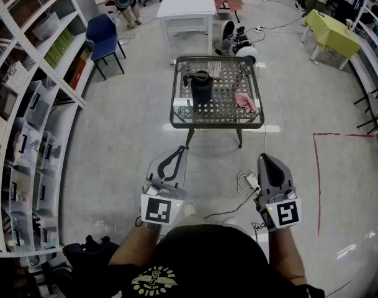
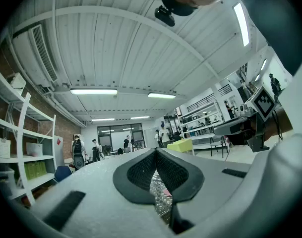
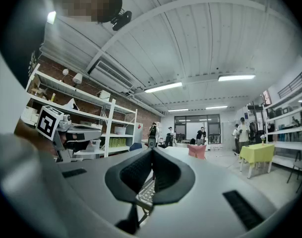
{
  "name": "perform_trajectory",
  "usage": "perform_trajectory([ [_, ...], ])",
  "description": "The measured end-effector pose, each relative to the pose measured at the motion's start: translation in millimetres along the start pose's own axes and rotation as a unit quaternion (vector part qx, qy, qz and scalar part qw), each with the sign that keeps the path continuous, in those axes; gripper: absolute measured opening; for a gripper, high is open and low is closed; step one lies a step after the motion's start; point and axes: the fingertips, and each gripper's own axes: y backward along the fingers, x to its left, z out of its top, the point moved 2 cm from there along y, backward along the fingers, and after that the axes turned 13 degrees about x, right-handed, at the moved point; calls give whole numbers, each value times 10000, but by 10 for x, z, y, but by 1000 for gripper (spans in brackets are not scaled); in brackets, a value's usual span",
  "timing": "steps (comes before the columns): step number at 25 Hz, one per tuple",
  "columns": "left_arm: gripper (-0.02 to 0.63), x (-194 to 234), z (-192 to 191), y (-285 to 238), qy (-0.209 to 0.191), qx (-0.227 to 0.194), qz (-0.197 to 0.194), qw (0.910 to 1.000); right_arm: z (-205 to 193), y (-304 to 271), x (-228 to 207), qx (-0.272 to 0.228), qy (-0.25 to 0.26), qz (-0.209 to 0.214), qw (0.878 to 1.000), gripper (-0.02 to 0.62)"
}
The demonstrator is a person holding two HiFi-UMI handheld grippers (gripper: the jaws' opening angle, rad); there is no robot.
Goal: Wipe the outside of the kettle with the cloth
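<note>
– While both pairs are held level above the floor [image 1: 123, 138], how do the tongs stand?
– Closed, both: the left tongs [image 1: 179, 149] meet at the tips with nothing between them, and the right tongs [image 1: 267, 159] are pressed together and empty too
– And the kettle?
– Well ahead of both, the dark kettle [image 1: 201, 87] stands upright on the wire-mesh table [image 1: 175, 113], nearer the line of the left tongs
– The cloth?
– On the same table the pink cloth [image 1: 245, 100] lies to the right of the kettle, apart from it, ahead of the right tongs and far from their tips
</note>
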Motion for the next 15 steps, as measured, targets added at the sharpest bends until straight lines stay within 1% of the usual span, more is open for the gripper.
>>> perform_trajectory([
  [3,5,142,-79,-6,-34,-46,-112,9999,-39,-121,120,38,-14,-71,10000,11],
  [6,5,307,-156,-1,55,-83,-139,9999,-75,-251,243,84,-21,-78,9999,11],
  [9,5,433,-228,-4,59,-114,-176,9998,-73,-329,372,108,-14,-57,9999,11],
  [12,5,501,-324,-16,221,-117,-308,9992,-37,-360,497,153,63,-150,9998,11],
  [15,5,553,-375,-53,552,-208,-427,9973,10,-385,572,159,178,-250,9994,11],
])
